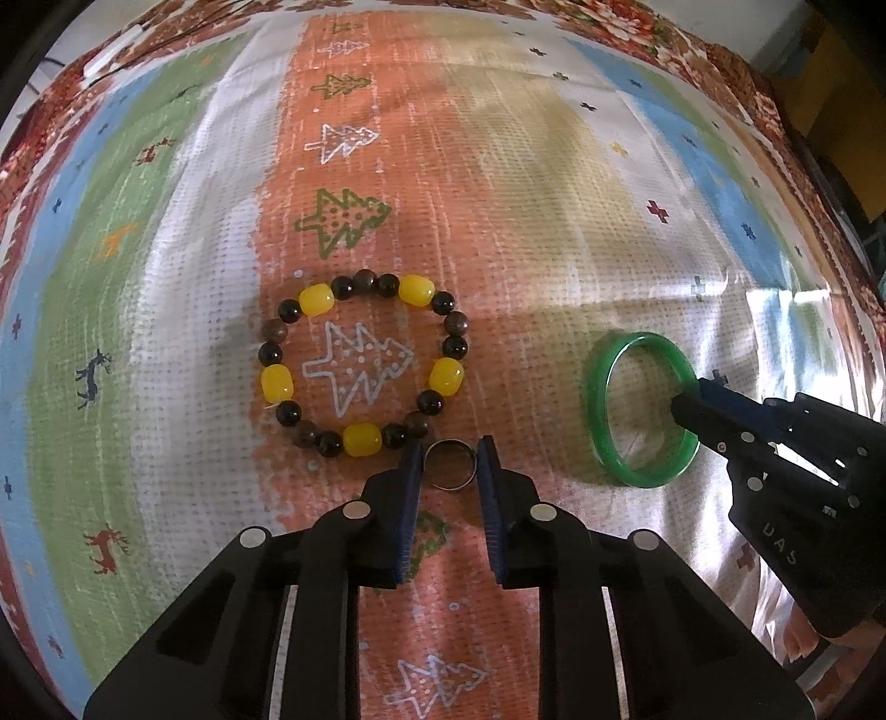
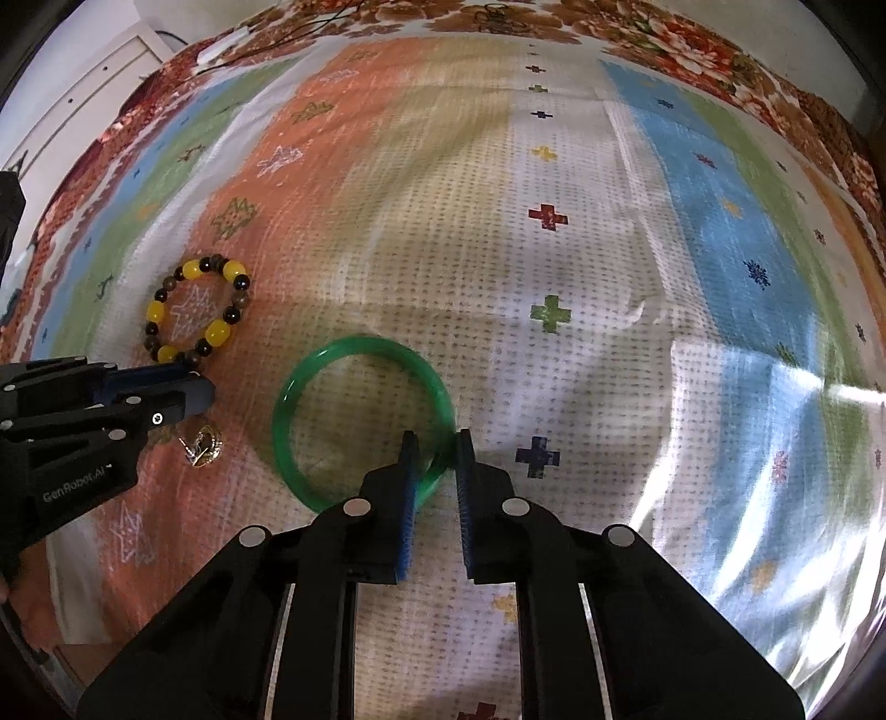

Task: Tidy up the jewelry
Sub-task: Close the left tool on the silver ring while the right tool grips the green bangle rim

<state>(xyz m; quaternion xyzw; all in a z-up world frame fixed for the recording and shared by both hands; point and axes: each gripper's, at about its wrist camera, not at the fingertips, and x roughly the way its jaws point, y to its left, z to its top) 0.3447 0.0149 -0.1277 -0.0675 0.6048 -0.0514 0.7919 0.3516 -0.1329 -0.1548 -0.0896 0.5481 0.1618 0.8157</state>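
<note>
Black gripper bodies fill the near edge of both wrist views. Between the blue pads of the left gripper (image 1: 449, 462) stands a small metal ring (image 1: 451, 464), and the pads press it from both sides, so this tong is clenched on the ring. In the right wrist view the same ring (image 2: 204, 442) shows a gold ornament, and it sits just under the tips of the left gripper (image 2: 191, 396), which comes in from the left edge.

Just beyond the ring lies a beaded bracelet (image 1: 362, 363) of yellow and dark brown beads, flat on the orange stripe of the cloth (image 1: 498, 166), around a white tree pattern. Its near beads are just beside the ring; whether they touch I cannot tell.

To the right, on the pale part of the cloth, is a green bangle (image 1: 642, 410). The right gripper (image 2: 434, 443) is closed on the near right part of its band, with one pad inside the loop and the other pad outside. From the left wrist view the bangle looks tilted, with its right side at the tips of the right gripper (image 1: 686, 401). The bangle is well apart from the bracelet.

The cloth has stripes of orange, white, green and blue with small crosses, deer and trees, and a floral fabric (image 2: 664, 27) borders it at the far side.
</note>
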